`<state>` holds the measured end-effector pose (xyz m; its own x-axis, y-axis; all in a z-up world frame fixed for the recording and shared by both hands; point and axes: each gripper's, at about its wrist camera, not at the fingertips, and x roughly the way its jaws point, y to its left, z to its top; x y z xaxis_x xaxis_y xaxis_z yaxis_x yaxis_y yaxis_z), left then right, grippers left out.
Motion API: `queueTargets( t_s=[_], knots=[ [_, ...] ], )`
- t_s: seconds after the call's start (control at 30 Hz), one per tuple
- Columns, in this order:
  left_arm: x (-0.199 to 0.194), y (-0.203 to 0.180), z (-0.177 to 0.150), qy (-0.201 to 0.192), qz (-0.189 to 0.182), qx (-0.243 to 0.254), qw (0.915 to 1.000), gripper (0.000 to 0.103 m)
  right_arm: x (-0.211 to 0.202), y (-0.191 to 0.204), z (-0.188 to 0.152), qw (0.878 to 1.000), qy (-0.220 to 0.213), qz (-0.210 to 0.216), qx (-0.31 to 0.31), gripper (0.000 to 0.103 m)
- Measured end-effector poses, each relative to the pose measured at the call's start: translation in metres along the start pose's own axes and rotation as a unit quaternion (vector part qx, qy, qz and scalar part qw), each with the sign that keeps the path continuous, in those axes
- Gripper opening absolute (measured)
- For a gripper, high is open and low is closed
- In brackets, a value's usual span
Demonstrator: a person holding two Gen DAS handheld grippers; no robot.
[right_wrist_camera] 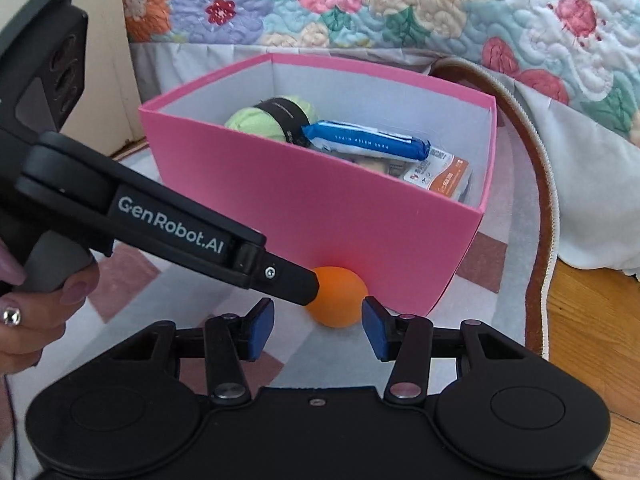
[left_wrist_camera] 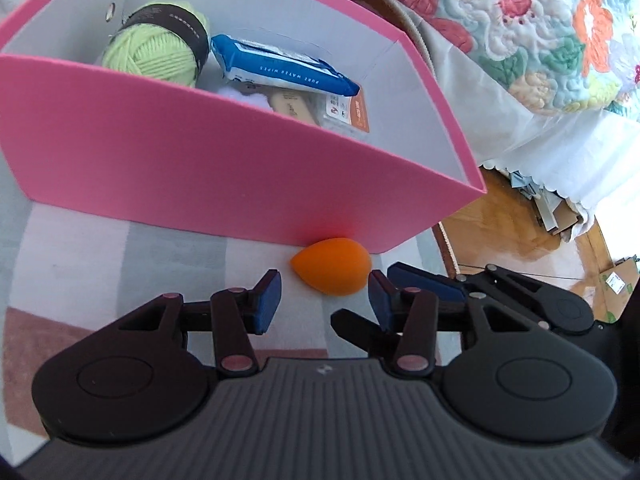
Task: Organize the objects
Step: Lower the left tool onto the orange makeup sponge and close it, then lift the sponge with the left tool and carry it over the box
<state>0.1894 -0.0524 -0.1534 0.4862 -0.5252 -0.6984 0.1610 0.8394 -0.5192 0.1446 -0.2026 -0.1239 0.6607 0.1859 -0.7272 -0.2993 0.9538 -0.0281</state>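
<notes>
An orange egg-shaped sponge (left_wrist_camera: 331, 266) (right_wrist_camera: 340, 300) lies on the pale checked rug, touching the near wall of a pink box (left_wrist_camera: 200, 152) (right_wrist_camera: 320, 208). My left gripper (left_wrist_camera: 324, 300) (right_wrist_camera: 306, 290) stands open just short of the sponge, which lies ahead of its blue pads with nothing between them. My right gripper (right_wrist_camera: 318, 320) is open too, close beside the left, and the sponge sits just beyond its tips. Its blue pad (left_wrist_camera: 424, 286) shows at the right of the left wrist view. Inside the box are green yarn (left_wrist_camera: 156, 52), a blue wipes pack (left_wrist_camera: 280, 68) and an orange-and-white packet (right_wrist_camera: 444, 174).
A bed with a floral quilt (right_wrist_camera: 400, 8) and white skirt (left_wrist_camera: 540, 140) rises behind the box. The rug's brown edge (right_wrist_camera: 540, 184) curves on the right, with wood floor (right_wrist_camera: 592, 320) beyond. Cardboard scraps (left_wrist_camera: 552, 212) lie under the bed. A hand (right_wrist_camera: 36, 312) holds the left gripper.
</notes>
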Motion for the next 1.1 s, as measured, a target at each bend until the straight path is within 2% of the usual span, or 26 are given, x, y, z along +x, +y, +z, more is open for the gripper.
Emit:
queueTargets(
  t_s=[0.13, 0.23, 0.33, 0.5, 0.87, 1.1],
  knots=[
    [0.012, 0.000, 0.000, -0.008, 0.014, 0.015, 0.9998, 0.046, 0.013, 0.000, -0.002, 1.000, 0.010, -0.017, -0.014, 0.054],
    [0.017, 0.002, 0.000, -0.009, -0.006, 0.001, 0.9999, 0.046, 0.019, -0.002, -0.001, 1.000, 0.009, -0.016, -0.012, 0.053],
    [0.019, -0.002, -0.002, -0.011, -0.022, 0.015, 0.9996, 0.036, 0.022, -0.003, -0.001, 1.000, 0.007, -0.014, -0.013, 0.048],
    [0.013, -0.006, -0.003, -0.011, -0.034, 0.016, 0.9992, 0.036, 0.011, -0.003, -0.002, 1.000, 0.002, -0.014, 0.018, 0.045],
    [-0.036, -0.035, -0.023, 0.019, -0.001, 0.073, 0.9972, 0.036, -0.036, 0.023, -0.008, 1.000, 0.004, -0.001, 0.022, 0.045],
    [-0.085, -0.031, -0.034, 0.010, -0.015, 0.030, 0.9994, 0.036, -0.074, 0.046, 0.001, 1.000, -0.007, 0.008, -0.004, 0.045]
  ],
)
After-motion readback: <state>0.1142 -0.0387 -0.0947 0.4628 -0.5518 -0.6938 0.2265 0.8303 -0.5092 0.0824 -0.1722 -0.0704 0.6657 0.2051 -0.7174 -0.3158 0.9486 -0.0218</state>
